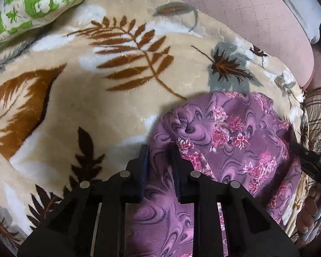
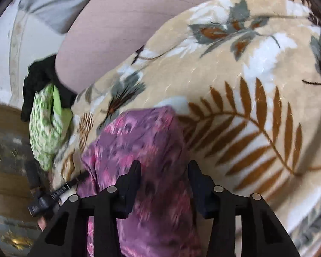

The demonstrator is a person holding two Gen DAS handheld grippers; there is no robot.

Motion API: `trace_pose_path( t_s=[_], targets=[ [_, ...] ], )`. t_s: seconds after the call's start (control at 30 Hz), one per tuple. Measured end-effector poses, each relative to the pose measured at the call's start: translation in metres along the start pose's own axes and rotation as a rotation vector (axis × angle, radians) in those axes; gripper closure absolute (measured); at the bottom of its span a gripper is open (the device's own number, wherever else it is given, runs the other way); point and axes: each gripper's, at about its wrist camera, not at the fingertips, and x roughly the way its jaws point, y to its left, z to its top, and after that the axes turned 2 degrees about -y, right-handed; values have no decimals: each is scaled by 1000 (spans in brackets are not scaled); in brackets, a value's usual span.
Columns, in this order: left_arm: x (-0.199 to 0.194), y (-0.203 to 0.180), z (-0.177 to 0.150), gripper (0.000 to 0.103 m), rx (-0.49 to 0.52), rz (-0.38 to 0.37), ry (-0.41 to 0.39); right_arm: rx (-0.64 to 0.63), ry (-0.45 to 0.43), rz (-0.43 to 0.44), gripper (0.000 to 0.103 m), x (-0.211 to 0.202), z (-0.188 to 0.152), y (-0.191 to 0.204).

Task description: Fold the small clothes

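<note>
A purple garment with pink flowers (image 1: 229, 132) lies bunched on a cream blanket with brown leaves (image 1: 79, 90). My left gripper (image 1: 159, 152) has its fingers close together with a fold of the purple cloth between them. In the right wrist view the same garment (image 2: 143, 141) is blurred and runs under and between the fingers of my right gripper (image 2: 164, 169), which stand apart over the cloth. The right gripper also shows at the right edge of the left wrist view (image 1: 314, 162), at the garment's far side.
A green and white pillow (image 1: 32, 4) lies at the blanket's far left corner; it also shows in the right wrist view (image 2: 47, 124) with a black cloth (image 2: 42, 79) over it. A pink sheet (image 1: 246, 21) lies beyond the blanket. A plaid cloth (image 1: 318, 111) sits at the right edge.
</note>
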Motion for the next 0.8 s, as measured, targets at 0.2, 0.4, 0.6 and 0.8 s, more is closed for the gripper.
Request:
trace_pose_path(
  t_s=[0.2, 0.4, 0.6, 0.8],
  targets=[
    [-54, 25, 11, 102, -62, -71, -111, -38, -52, 24, 93, -34, 3, 2],
    [-79, 49, 18, 102, -116, -59, -166, -121, -153, 56, 96, -67, 13, 31],
    [-35, 62, 10, 101, -115, 18, -44, -41, -91, 49, 100, -44, 17, 10],
    [-38, 60, 9, 87, -78, -19, -83, -115, -68, -2, 19, -35, -5, 30]
  ],
)
